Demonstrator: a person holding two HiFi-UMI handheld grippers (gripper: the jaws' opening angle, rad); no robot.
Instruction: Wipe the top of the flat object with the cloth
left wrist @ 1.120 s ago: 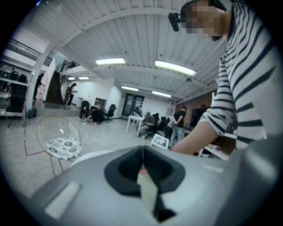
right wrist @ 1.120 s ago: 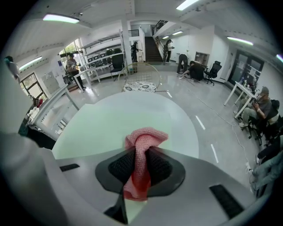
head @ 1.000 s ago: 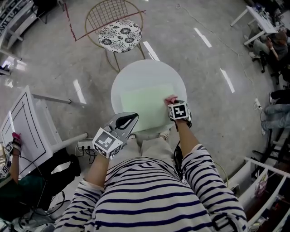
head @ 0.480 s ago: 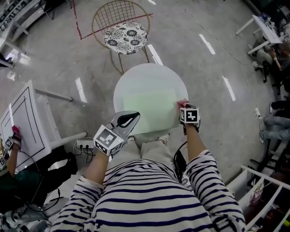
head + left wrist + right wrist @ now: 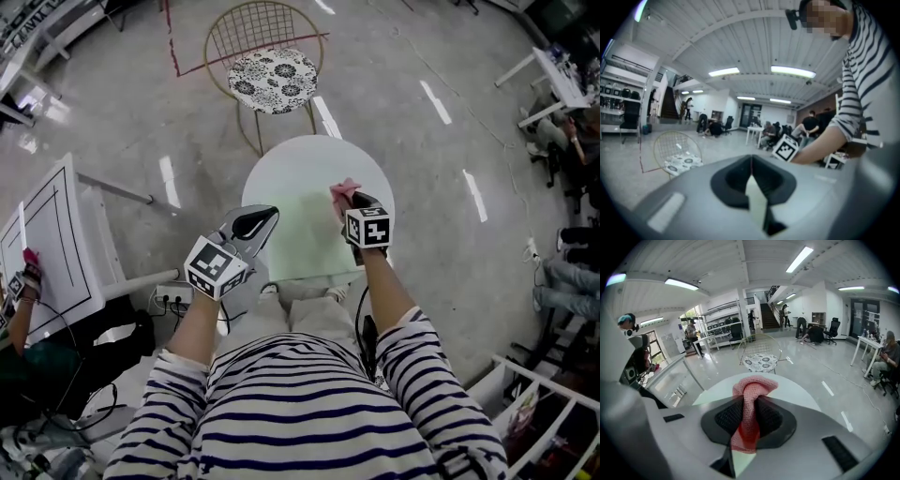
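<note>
The right gripper's jaws are clamped on a pink cloth. It is an open-mesh knit, pinched into a narrow band between the black ribbed pads, and it bunches into a soft knot just past the tips. The gripper tilts steeply down. Its bare forearm reaches forward over the near rim of the bench, with the striped sleeve pushed up to the elbow. The cloth's knot hangs over the far right corner of the flat object. Whether it touches the surface cannot be told.

The left gripper's jaws are closed together with nothing between them. It points almost level, over the bench's near left edge, just beside the flat object's left side.

Each gripper carries a cube with black-and-white square markers.

The flat object is a thin, pale green, smooth rectangle. It lies on the near half of the round, white, matte bench top. Beyond the bench stands a gold wire chair with a round black-and-white floral cushion, on a glossy grey floor.
</note>
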